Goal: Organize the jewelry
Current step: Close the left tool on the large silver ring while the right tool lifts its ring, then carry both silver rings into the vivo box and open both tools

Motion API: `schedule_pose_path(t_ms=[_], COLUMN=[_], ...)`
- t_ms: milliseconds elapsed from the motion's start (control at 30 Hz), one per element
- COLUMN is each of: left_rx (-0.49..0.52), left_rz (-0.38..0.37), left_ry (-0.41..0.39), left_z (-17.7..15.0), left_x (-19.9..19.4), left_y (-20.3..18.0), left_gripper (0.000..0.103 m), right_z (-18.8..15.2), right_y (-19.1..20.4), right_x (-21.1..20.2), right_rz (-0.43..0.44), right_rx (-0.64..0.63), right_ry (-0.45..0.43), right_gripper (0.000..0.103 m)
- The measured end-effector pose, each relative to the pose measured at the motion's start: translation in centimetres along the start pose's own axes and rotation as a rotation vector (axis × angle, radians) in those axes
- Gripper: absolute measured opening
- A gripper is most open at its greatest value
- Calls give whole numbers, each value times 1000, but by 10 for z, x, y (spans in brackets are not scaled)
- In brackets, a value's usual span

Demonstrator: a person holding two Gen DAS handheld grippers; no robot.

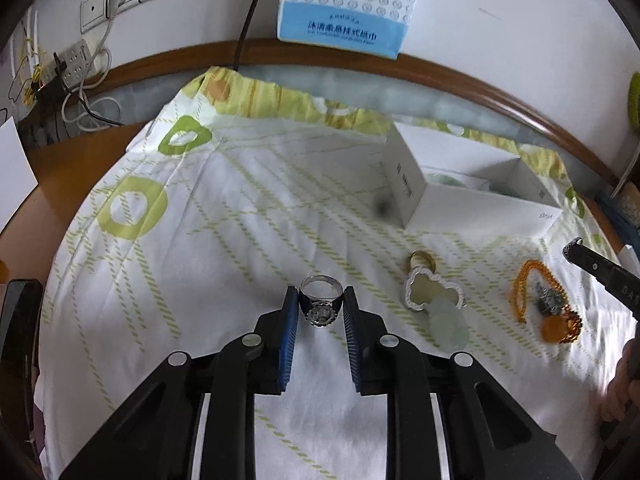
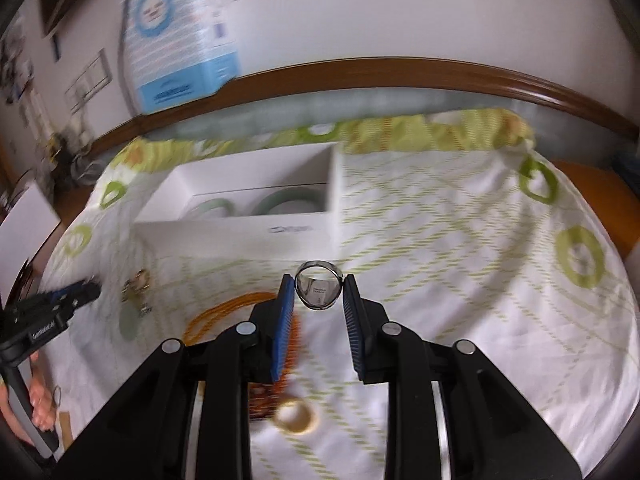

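Observation:
In the left wrist view my left gripper (image 1: 321, 300) is shut on a silver signet ring (image 1: 320, 312) with a dark face, just above the cloth. The right wrist view shows my right gripper (image 2: 318, 289) shut on a plain silver band (image 2: 319, 294), held in the air in front of an open white box (image 2: 240, 232). Two green bangles (image 2: 280, 202) lie in that box (image 1: 472, 208). On the cloth lie a white gourd-shaped pendant (image 1: 432, 290), a pale jade piece (image 1: 448, 326), an orange bead necklace (image 1: 536, 296) and a gold ring (image 2: 296, 416).
A white cloth with green circles (image 1: 200, 240) covers the wooden table (image 1: 60, 168). A blue tissue pack (image 1: 344, 4) hangs on the wall behind. Cables and a power strip (image 1: 72, 64) sit at the far left. A hand (image 2: 36, 396) holds the left gripper's handle.

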State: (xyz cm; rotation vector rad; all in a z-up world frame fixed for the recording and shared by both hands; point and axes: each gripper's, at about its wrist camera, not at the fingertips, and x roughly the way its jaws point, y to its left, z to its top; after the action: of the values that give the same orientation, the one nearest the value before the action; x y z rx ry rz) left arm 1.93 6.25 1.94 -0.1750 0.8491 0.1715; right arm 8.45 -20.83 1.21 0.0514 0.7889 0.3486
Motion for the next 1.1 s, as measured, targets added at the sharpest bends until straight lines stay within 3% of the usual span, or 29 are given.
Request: schedule_pose_path(t_ms=[133,700,900,1100], left_rx=[54,37,56,94], left_rz=[19,-4,-39,-80], left_ry=[20,-16,-59,-113], left_z=[-1,1,28,73], left_x=[6,-2,-16,-11], left_y=[-9,-9,-24,-59], left_gripper=[23,22,22,22], right_z=[-5,-2,7,55], right_y=[-3,-5,-4,17], right_x=[19,9,-5,-8], right_rz=[-28,19,75,109], right_rx=[2,31,55,18], right_ry=[93,43,-13,-58], right_gripper=[24,24,24,24])
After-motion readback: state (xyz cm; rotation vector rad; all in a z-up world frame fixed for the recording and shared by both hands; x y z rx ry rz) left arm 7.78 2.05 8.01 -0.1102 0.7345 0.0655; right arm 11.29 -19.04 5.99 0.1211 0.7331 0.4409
